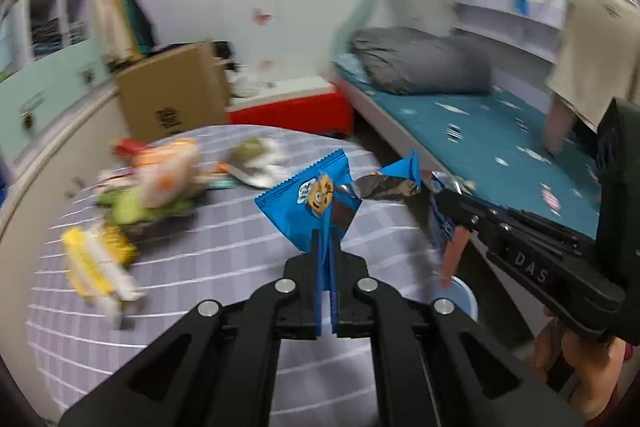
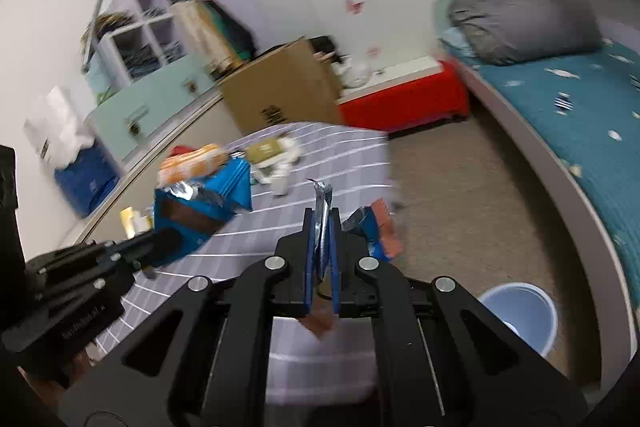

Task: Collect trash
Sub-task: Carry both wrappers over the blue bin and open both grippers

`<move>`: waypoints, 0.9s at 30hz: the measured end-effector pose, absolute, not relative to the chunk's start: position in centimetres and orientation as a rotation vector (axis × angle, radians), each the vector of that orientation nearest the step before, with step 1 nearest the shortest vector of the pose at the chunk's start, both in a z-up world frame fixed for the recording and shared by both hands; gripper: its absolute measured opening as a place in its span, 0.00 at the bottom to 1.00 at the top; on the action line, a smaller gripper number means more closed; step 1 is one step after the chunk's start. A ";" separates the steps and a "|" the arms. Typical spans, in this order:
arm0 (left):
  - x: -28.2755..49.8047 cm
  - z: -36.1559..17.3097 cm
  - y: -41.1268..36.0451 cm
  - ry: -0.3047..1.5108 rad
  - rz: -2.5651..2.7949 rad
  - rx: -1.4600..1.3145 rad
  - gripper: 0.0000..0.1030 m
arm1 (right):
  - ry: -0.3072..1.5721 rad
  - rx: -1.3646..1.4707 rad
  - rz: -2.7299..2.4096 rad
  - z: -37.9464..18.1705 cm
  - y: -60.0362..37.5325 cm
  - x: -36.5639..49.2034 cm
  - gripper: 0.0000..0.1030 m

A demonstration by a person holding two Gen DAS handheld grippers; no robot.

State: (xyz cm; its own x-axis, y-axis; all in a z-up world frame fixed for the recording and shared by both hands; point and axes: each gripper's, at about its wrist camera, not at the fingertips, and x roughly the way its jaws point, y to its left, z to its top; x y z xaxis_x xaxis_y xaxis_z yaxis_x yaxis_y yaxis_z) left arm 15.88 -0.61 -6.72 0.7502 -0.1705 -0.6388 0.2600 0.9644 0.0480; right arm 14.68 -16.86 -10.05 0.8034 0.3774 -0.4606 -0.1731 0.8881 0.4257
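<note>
The left gripper is seen clamped on a blue snack wrapper, whose torn foil end hangs open above the jaws. The right gripper is likewise pinched shut on a crumpled blue and foil wrapper, with an orange-brown scrap trailing beside and below it. Both wrappers are held clear of the table, which is covered in a grey checked cloth.

Further out, several pieces are left lying on the cloth: a yellow packet, an orange and green packet and a pale wrapper near the far edge. A light blue bin stands on the floor between table and bed.

The task is judged partly done: two pieces are lifted but not yet dropped in the bin, and the rest remain to be gathered.
</note>
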 end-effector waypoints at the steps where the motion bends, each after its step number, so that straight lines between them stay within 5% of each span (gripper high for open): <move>1: 15.9 -7.1 -1.7 0.692 -0.259 0.141 0.03 | 0.569 0.386 0.279 -10.4 -18.0 14.4 0.07; 8: 18.6 -14.2 -12.3 0.853 -0.438 0.195 0.03 | 0.696 0.533 0.099 -18.2 -28.1 14.4 0.07; 15: 24.8 -28.1 -21.3 1.154 -0.491 0.261 0.03 | 0.897 0.667 -0.060 -31.6 -34.7 16.9 0.07; 27: 30.5 -44.7 -25.8 1.493 -0.450 0.335 0.03 | 1.117 0.820 -0.170 -48.6 -37.9 20.0 0.08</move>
State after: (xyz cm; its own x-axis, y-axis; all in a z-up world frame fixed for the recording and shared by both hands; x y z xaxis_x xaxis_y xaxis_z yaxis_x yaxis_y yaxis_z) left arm 30.54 -25.84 -44.67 0.0211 -0.0806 -0.9965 0.4834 0.8733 -0.0604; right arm 20.03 -37.86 -48.56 0.4591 0.2682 -0.8469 0.5083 0.7026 0.4980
